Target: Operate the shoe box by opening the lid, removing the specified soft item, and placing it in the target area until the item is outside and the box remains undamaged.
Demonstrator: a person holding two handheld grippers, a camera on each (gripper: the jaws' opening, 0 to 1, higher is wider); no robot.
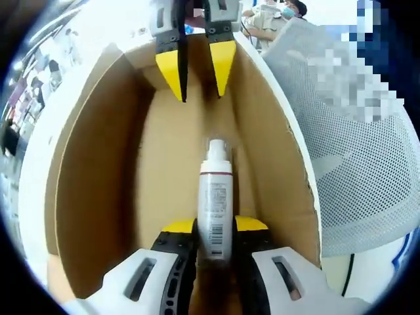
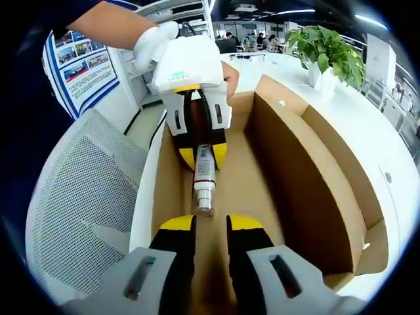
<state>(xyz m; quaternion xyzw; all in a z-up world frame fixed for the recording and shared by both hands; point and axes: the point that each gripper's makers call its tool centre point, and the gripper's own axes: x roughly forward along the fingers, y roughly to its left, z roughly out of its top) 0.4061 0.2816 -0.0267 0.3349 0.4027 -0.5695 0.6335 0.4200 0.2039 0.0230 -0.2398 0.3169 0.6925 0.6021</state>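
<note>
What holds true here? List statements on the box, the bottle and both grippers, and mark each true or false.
1. The left gripper is shut on the white bottle. True.
2. The bottle lies outside the cardboard box. False: it is inside the open box, held over its floor.
3. The right gripper clamps the bottle's cap. False: its jaws stand open, the cap just ahead of them.
4. A gloved hand holds the left gripper. True.
5. A potted plant stands on the white table beyond the box. True.
</note>
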